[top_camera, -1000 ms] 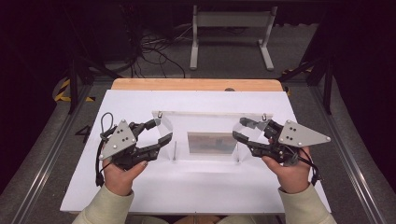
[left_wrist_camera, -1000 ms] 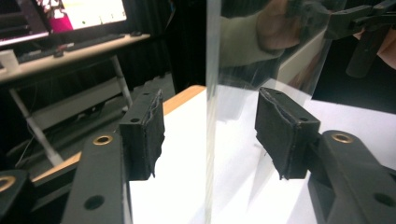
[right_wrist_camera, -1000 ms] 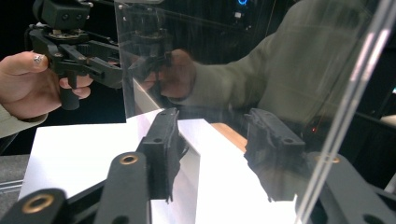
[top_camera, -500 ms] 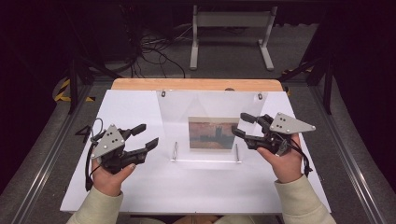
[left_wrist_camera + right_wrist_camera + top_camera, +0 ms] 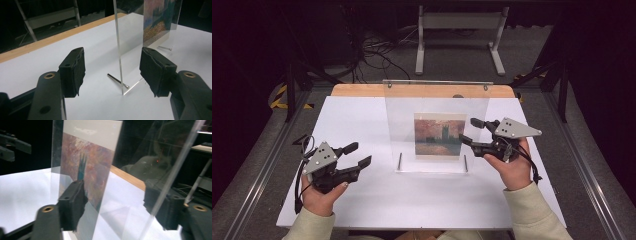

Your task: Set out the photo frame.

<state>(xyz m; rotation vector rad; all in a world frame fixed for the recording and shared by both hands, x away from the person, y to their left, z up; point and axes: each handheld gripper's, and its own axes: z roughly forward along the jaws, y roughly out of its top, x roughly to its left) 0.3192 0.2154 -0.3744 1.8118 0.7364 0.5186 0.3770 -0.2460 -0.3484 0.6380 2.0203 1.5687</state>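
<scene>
Clear acrylic frame (image 5: pixel 437 127) with its painted card (image 5: pixel 439 135) stands upright mid-worktop (image 5: pixel 362 120). Left tool (image 5: pixel 356 156), just opening, gapes empty beside it; right tool (image 5: pixel 468 132), just opening, straddles its edge without pressing.

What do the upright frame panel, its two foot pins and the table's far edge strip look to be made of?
Frame panel: clear acrylic or glass, glossy; see-through, with a bright cut edge. Foot pins: apparently polished metal, thin and shiny. Edge strip: wood-like, light tan and matte.

Clear frame (image 5: pixel 437 127) upright on table (image 5: pixel 362 120), picture (image 5: pixel 439 135) inside it
</scene>
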